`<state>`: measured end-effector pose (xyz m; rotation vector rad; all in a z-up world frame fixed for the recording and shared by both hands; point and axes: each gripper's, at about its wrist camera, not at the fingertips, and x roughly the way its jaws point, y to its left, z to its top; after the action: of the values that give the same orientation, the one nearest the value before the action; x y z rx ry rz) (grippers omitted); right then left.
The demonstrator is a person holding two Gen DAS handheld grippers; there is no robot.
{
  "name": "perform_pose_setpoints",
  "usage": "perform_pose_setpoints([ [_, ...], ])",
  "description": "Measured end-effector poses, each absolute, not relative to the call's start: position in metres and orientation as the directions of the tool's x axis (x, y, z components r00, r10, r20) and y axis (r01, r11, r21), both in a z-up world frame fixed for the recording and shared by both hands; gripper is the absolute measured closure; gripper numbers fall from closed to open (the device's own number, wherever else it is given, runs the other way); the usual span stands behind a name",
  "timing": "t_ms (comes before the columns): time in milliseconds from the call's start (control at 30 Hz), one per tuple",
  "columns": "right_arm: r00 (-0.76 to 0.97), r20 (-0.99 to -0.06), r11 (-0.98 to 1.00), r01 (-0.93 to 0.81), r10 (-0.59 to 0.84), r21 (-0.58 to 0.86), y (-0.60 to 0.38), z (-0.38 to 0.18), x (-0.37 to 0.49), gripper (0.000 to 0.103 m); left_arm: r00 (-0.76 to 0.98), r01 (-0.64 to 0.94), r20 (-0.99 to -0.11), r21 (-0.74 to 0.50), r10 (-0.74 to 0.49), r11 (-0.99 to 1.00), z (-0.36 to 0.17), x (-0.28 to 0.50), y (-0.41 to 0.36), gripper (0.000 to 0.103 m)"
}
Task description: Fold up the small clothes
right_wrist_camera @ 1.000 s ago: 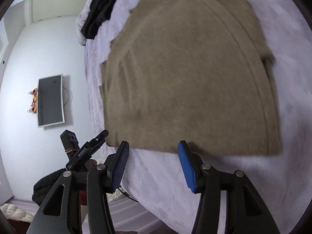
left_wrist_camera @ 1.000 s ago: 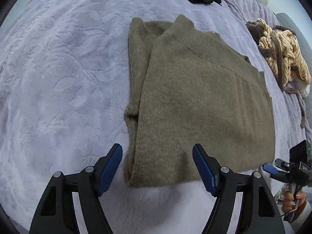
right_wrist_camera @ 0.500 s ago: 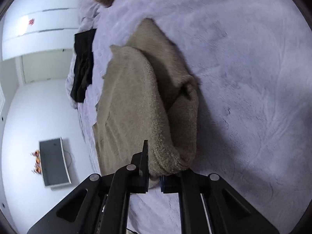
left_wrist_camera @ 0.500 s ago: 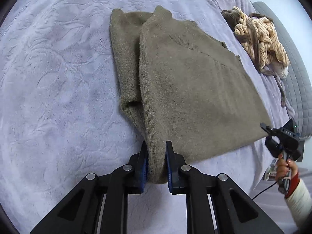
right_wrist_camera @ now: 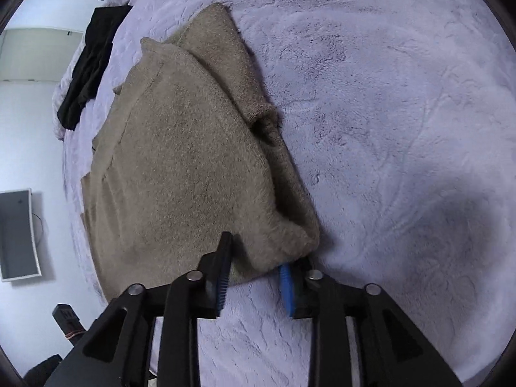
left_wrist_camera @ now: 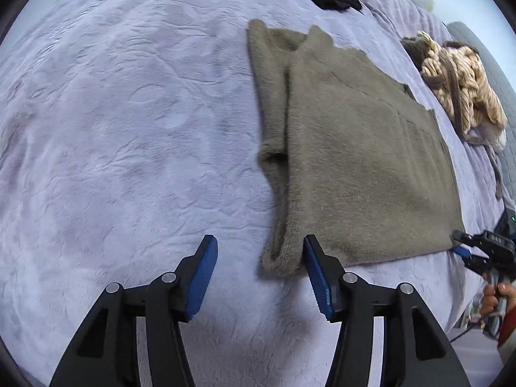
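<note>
An olive sweater [left_wrist_camera: 361, 161], folded lengthwise, is laid on the lavender bed [left_wrist_camera: 129, 129], collar pointing away. Both hand-held grippers, left [left_wrist_camera: 258, 274] and right [right_wrist_camera: 254, 277], are opening around its near corners, ungripped.

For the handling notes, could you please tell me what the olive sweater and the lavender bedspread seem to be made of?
Olive sweater: apparently a soft knit, wool or fleece-like, matte; fuzzy nap and ribbed edging show. Lavender bedspread: likely plush velvety fabric; short pile with embossed leafy pattern, faint sheen.
</note>
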<state>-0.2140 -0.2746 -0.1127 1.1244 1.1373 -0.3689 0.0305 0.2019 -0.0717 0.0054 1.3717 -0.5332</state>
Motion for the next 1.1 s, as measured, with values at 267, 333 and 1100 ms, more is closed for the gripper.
perform_pose_setpoints([
  [267,0.380,-0.885,0.729,0.520,0.269,0.445,-0.177,-0.053,-0.153,0.057,0.137,0.270,-0.941,-0.266,-0.310,0.925,-0.089,0.024,0.232,0.013],
  [333,0.369,-0.876,0.772,0.439,0.312,0.460,-0.148,-0.049,-0.127,0.057,0.130,0.249,-0.942,-0.271,-0.310,0.930,-0.095,0.026,0.235,0.008],
  [1100,0.151,-0.937,0.949,-0.020,0.315,0.316,0.052,-0.081,0.041,0.092,0.190,0.150,-0.943,-0.249,-0.275,0.957,-0.066,0.002,0.288,0.008],
])
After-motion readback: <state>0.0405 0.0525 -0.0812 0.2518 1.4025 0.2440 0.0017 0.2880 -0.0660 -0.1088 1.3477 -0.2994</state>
